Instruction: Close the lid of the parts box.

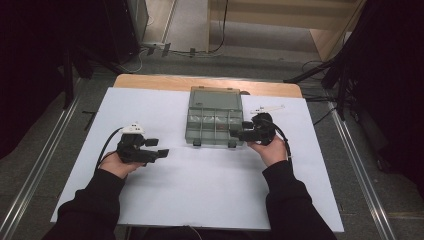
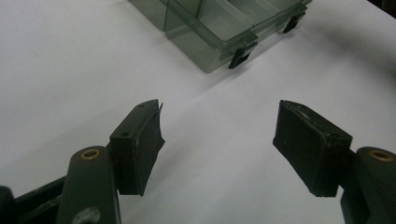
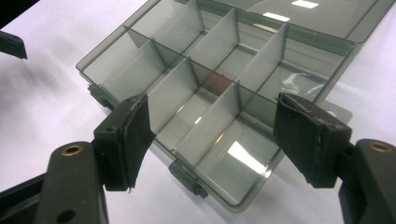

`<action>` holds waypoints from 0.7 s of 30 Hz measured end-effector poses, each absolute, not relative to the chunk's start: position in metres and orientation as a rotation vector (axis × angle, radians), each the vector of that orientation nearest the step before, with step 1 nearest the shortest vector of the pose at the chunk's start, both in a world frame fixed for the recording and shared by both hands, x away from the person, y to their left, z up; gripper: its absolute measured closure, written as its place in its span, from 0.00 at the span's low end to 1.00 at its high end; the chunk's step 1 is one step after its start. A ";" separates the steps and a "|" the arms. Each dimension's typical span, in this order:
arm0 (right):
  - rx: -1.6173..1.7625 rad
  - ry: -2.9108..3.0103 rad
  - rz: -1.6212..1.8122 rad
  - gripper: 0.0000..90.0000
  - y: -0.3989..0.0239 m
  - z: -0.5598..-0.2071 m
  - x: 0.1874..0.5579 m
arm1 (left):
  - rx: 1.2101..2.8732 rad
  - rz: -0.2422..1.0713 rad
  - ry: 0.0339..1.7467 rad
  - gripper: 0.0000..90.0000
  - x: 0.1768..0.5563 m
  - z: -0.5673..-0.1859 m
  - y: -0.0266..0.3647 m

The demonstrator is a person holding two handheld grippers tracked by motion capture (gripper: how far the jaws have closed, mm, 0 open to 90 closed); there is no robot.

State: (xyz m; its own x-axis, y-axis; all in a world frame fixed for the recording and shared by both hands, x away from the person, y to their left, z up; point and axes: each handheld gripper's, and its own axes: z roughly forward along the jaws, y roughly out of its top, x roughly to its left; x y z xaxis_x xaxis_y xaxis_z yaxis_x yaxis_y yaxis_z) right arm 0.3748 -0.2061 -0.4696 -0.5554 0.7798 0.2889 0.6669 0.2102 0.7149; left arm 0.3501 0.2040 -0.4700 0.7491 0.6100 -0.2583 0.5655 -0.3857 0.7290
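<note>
Organizer box (image 1: 214, 118) at frame centre, long axis front-to-back; right gripper (image 1: 239, 134) released, at its lower-right corner; left gripper (image 1: 161, 148) released, farther lower left.

Organizer box (image 2: 219, 32): in the left gripper view the top edge of the picture cut it off, leaving a near corner and two dark latches.
Box lid (image 3: 303, 18): in the right gripper view it ran out past the top and right edges.
Red speck (image 3: 217, 81): it sat behind a clear divider, too blurred to tell what it was.
White object (image 1: 266, 108): it lay just beyond the right gripper (image 1: 247, 131) in the high view, too small to identify.
Person's sleeves (image 1: 295, 210): cut off by the bottom edge.
Left gripper (image 1: 155, 148): its jaw tips were small and dark in the high view.
</note>
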 end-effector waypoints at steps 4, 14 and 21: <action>1.419 2.311 1.277 0.33 -0.209 -0.469 0.378 | 2.094 0.057 0.901 0.35 0.359 -0.469 0.196; 1.446 2.297 1.290 0.34 -0.213 -0.465 0.392 | 2.094 0.049 0.916 0.35 0.385 -0.462 0.178; 1.446 2.299 1.260 0.34 -0.214 -0.466 0.401 | 2.093 0.051 0.932 0.35 0.404 -0.459 0.168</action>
